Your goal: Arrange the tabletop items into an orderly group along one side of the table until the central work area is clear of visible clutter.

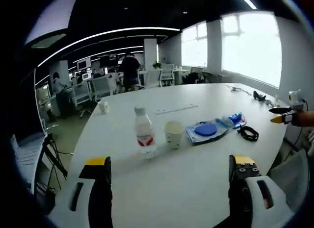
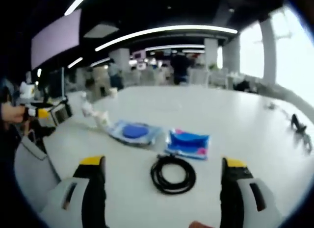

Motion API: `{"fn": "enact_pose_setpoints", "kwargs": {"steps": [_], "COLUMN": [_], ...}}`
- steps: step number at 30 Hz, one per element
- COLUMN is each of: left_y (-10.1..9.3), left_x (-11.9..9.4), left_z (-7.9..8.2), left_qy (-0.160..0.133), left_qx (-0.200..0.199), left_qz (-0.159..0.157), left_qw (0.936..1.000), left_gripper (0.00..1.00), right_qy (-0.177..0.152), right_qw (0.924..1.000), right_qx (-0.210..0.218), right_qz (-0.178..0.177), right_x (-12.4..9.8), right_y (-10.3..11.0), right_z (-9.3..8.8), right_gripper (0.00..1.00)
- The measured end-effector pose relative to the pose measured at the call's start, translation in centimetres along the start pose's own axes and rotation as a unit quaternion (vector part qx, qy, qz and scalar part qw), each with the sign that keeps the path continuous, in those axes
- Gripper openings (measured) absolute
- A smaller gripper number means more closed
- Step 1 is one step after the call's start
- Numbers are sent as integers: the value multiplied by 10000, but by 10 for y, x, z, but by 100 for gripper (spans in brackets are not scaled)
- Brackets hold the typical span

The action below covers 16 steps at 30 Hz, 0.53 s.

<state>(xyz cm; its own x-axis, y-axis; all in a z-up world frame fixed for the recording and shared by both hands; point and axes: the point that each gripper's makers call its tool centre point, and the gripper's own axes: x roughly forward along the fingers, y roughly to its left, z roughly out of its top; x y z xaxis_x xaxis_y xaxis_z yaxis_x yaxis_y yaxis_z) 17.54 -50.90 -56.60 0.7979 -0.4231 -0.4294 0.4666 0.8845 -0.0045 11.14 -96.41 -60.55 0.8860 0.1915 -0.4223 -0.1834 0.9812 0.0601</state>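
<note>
In the left gripper view, the left gripper [image 1: 169,176] hangs over the near edge of the white counter [image 1: 196,198], its jaws wide apart with nothing between them. At 12 o'clock from the jaws stands a clear water bottle [image 1: 144,132], upright, white cap on, red label; its fill level cannot be told. Just beside it at 3 o'clock sits a pale paper cup [image 1: 173,134], upright and open-topped, contents not visible. Further toward 3 o'clock lies a clear bag with a blue disc inside [image 1: 206,130], then a smaller blue packet [image 1: 237,119], then a coiled black cable [image 1: 248,133]. A second small cup [image 1: 103,107] stands well apart at 10 o'clock.

In the right gripper view, the right gripper [image 2: 163,189] also has its jaws spread wide and empty. The coiled black cable [image 2: 172,174] lies flat between them at 12 o'clock. Beyond it rest the blue packet [image 2: 188,143] and, at 11 o'clock, the clear bag with the blue disc [image 2: 133,132]. The bottle and cup beyond are blurred.
</note>
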Motion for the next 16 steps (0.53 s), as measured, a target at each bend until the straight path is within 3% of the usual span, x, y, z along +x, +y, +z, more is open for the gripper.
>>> {"fn": "enact_pose_setpoints", "kwargs": {"steps": [5,16], "left_y": [10,7], "left_x": [-14,-19], "left_z": [0,-21], "left_qy": [45,195], "left_qx": [37,-395], "left_qz": [-17,-164], "left_qw": [10000,9989], "left_gripper": [100,100], "right_qy": [110,-43], "right_qw": [9997,9993], "right_qx": [-200,270], "right_qz": [-83,-269], "right_x": [-17,-32], "right_y": [0,-2], "right_z": [-2,0], "right_gripper": [96,96]}}
